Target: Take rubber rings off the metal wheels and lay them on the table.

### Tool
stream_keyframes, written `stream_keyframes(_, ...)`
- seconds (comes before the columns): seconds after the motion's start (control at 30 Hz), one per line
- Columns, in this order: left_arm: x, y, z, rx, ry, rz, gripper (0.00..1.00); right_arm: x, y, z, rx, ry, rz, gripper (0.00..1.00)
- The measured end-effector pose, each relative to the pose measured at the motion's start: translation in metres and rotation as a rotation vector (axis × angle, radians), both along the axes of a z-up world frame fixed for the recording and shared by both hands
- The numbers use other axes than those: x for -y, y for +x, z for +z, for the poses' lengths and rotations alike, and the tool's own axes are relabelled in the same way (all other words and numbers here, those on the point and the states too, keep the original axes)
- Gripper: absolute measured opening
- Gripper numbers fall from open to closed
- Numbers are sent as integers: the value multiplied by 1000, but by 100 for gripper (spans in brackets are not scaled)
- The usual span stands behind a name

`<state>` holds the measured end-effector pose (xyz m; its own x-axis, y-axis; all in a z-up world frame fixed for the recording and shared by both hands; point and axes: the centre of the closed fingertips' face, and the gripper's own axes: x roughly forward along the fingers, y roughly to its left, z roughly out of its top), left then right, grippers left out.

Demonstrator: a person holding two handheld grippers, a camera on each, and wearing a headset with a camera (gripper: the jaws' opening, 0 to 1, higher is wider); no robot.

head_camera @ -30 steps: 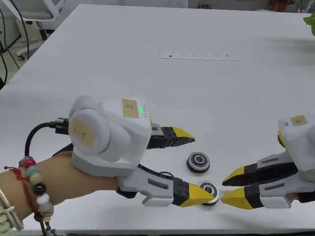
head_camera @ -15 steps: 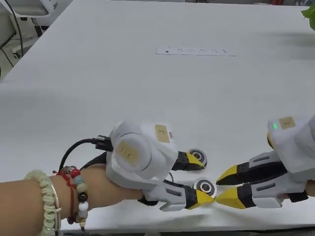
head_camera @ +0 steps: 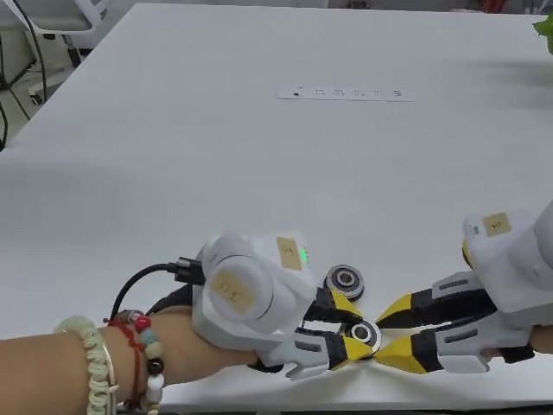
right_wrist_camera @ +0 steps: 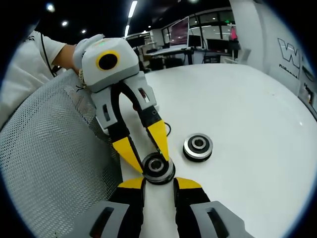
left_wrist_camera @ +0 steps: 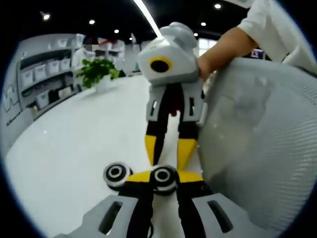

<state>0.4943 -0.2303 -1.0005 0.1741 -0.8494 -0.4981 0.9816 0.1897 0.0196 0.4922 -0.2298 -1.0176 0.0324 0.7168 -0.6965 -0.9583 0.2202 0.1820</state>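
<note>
jaws of left gripper clenched across near wheel, pinning it to desk. right gripper jaws narrowly parted at that wheel's rim, probably to peel its rubber ring. second wheel just beyond.

**Left tool**: rounded white housing, pale grey arms, and black jaws ending in yellow wedge tips. On top are a tan label with a handwritten mark and a green lamp. A black cable loops from the rear.

**Right tool**: the same white, black and yellow build, with its own tan label.

**Left wrist:** pale bead bracelet, red cord, and a string of mixed beads.

**Right arm:** white sleeve.
</note>
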Motion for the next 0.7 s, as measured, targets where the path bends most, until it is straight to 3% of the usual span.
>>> stream_keyframes(0.23, -3, 5, -1, 6, 3, 21, 15, -1, 1, -1, 18, -5, 9, 20)
stream_keyframes(0.33, -3, 6, -1, 38, 12, 3, 13, -1, 4, -1, 13, 5, -6, 21)
stream_keyframes(0.4, -3, 6, -2, 21, 9, 17, 13, -1, 5, -2, 8, 14, -18, 21)
stream_keyframes(0.6, -5, 7, -2, 22, 4, 18, 13, -2, 5, -5, 42, 0, 4, 18)
stream_keyframes(0.63, -5, 8, -1, 21, 1, 16, 13, -2, 2, -6, 37, -1, 27, 17)
stream_keyframes(0.7, -5, 9, -1, 18, -7, 16, 13, -2, 5, -3, 31, 7, 4, 17)
